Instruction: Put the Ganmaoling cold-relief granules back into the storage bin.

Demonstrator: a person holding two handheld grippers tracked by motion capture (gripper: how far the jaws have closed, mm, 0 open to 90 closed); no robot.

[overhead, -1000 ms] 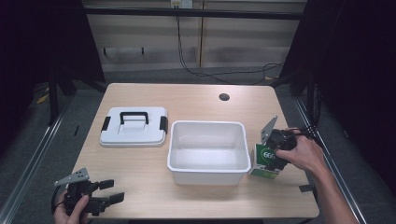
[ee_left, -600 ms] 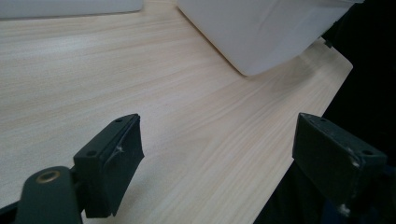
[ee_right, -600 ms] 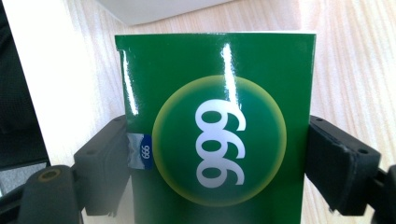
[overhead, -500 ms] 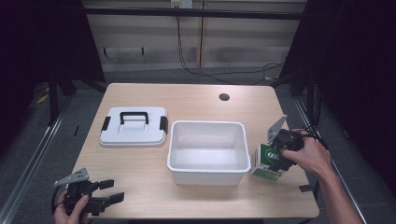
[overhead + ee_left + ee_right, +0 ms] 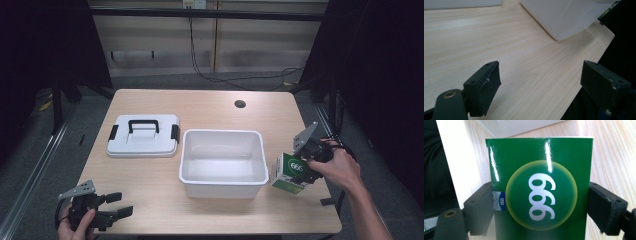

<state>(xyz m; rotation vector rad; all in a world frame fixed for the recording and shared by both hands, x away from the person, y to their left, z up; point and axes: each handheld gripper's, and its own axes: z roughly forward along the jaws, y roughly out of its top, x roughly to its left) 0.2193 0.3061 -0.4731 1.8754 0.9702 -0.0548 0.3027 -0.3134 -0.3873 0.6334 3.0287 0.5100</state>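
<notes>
Since a second ago: right gripper (image 5: 304, 169) and green box (image 5: 290, 172) shifted slightly right, away from the white bin (image 5: 222, 162); box tilted, jaws clamped on both its sides. Left gripper (image 5: 107, 207) unchanged, jaws spread, at the front-left corner. Wooden table (image 5: 210, 107), cable hole (image 5: 240, 104) at back, lid (image 5: 143, 135) left of bin. Dark room, cables on the floor behind.

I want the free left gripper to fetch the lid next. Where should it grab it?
Take the white lid by its black handle, coming straight down from above. The lid lies flat and wide, and the raised handle bar is the only narrow part the open left gripper could span.
</notes>
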